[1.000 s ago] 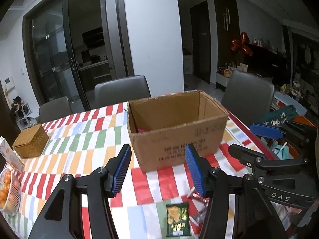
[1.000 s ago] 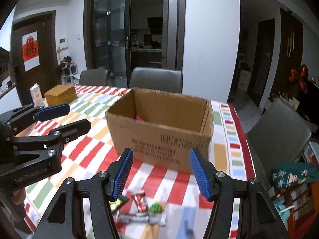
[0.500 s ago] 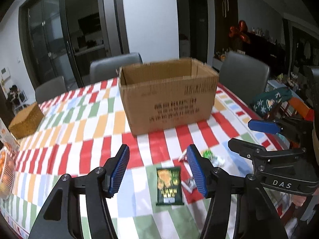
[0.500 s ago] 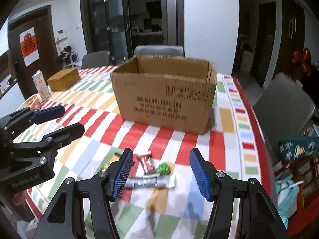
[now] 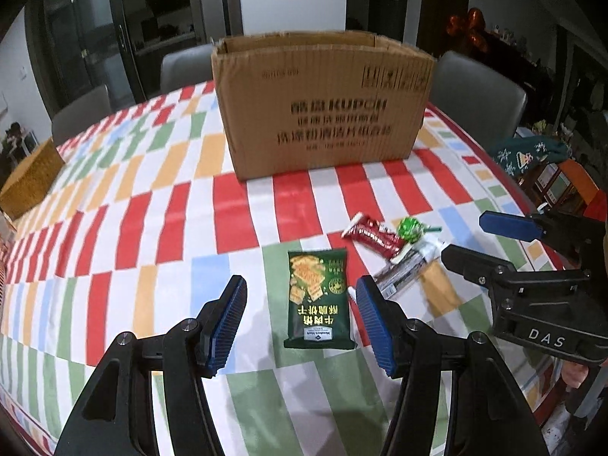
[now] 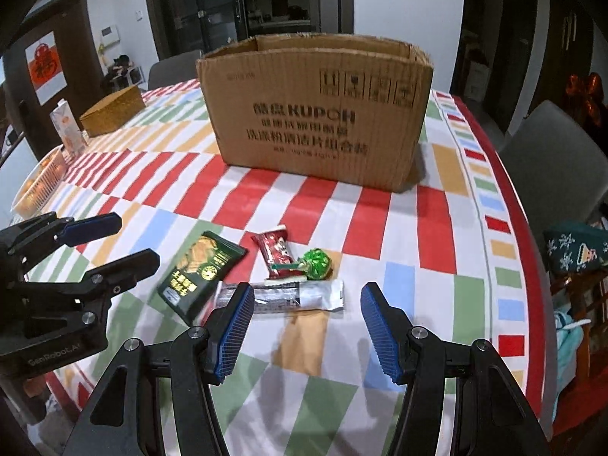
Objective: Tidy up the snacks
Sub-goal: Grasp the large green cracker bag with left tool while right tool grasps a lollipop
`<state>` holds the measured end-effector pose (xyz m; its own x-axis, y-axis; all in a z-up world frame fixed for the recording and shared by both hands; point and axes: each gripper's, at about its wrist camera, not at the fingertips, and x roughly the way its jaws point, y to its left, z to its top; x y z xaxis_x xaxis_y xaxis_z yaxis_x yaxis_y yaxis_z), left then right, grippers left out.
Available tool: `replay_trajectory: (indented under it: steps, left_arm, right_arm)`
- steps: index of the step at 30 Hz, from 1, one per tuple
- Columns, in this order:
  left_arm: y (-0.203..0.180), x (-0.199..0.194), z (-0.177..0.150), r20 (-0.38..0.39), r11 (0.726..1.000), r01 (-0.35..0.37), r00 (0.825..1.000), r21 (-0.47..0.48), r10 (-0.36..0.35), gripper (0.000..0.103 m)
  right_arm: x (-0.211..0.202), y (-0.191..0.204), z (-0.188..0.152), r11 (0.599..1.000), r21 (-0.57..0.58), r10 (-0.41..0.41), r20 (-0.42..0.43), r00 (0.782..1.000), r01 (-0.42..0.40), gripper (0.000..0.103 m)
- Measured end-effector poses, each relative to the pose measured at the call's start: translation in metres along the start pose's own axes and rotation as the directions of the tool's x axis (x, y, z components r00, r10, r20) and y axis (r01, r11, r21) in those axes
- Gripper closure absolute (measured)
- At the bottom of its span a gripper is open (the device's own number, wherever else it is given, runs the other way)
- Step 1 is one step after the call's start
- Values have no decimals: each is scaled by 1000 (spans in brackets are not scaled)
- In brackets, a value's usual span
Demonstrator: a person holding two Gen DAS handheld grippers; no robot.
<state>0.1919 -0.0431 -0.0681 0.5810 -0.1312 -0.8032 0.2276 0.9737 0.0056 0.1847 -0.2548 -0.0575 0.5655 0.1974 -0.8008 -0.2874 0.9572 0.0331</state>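
Note:
An open cardboard box (image 5: 323, 102) (image 6: 315, 110) stands on the checked tablecloth. In front of it lie a dark green snack packet (image 5: 318, 300) (image 6: 201, 269), a red wrapped bar (image 5: 374, 235) (image 6: 275, 252), a green lollipop (image 5: 410, 228) (image 6: 316, 263) and a silver wrapped bar (image 5: 408, 269) (image 6: 292, 296). My left gripper (image 5: 300, 321) is open and empty, low over the table with the green packet between its fingers. My right gripper (image 6: 306, 326) is open and empty just before the silver bar. Each gripper shows in the other's view, the right one (image 5: 490, 243) and the left one (image 6: 110, 243).
A woven box (image 6: 114, 110) (image 5: 30, 178), a carton (image 6: 68, 129) and a basket of oranges (image 6: 38, 182) sit at the table's left. Grey chairs (image 5: 475, 91) stand around the table. A green bag (image 6: 573, 247) lies beyond the right edge.
Both grippers have pulled back from above the box and come down toward the snacks near the table's front. Both stayed open and empty.

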Motion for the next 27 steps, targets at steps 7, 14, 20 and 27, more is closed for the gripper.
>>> replay_trajectory:
  steps: [7, 14, 20, 27]
  left_arm:
    - [-2, 24, 2, -59, 1000, 12, 998, 5, -12, 44]
    - [-4, 45, 6, -102, 1000, 30, 994, 10, -29, 44]
    - [-4, 63, 10, -138, 999, 35, 990, -3, -35, 44]
    - [-3, 76, 13, -161, 999, 42, 986, -25, -46, 45]
  right_arm:
    - [16, -7, 1, 1000, 23, 0, -24, 1000, 0, 49]
    - [32, -12, 6, 1000, 25, 4, -49, 999, -2, 56]
    - [45, -16, 10, 999, 44, 16, -67, 998, -13, 61]
    - [60, -19, 15, 999, 45, 17, -90, 996, -13, 67]
